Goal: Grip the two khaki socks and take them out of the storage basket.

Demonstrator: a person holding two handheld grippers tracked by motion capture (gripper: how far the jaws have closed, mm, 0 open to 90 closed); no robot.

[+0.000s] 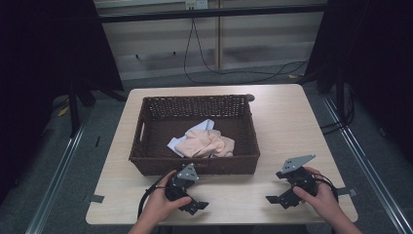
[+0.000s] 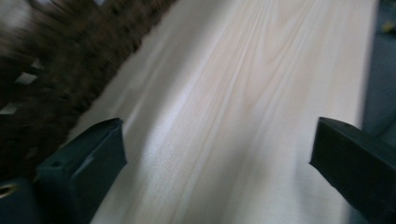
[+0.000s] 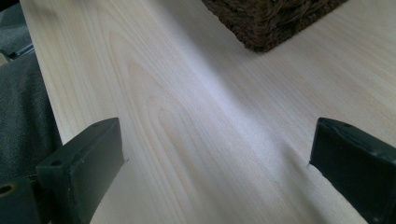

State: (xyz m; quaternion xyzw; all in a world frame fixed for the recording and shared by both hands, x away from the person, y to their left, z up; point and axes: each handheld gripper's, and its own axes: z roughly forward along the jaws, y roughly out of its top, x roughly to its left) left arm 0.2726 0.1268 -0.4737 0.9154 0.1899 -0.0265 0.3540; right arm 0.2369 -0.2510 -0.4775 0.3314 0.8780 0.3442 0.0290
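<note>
High view: left gripper (image 1: 191,195) and right gripper (image 1: 281,187), jaws spread, empty; wicker basket (image 1: 195,165) ahead, apparently awaiting a reach.

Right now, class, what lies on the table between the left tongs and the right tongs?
Bare wood: in the high view nothing lies on the table between the left tongs and right tongs.

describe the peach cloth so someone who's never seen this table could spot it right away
On the light wooden table sits a dark brown woven basket with open handle slots. Inside it, toward the near wall, lies a crumpled heap of fabric. The peach cloth is the soft pinkish bundle on top, set apart from the pale blue-white cloth poking out from under its left and far edges.
</note>
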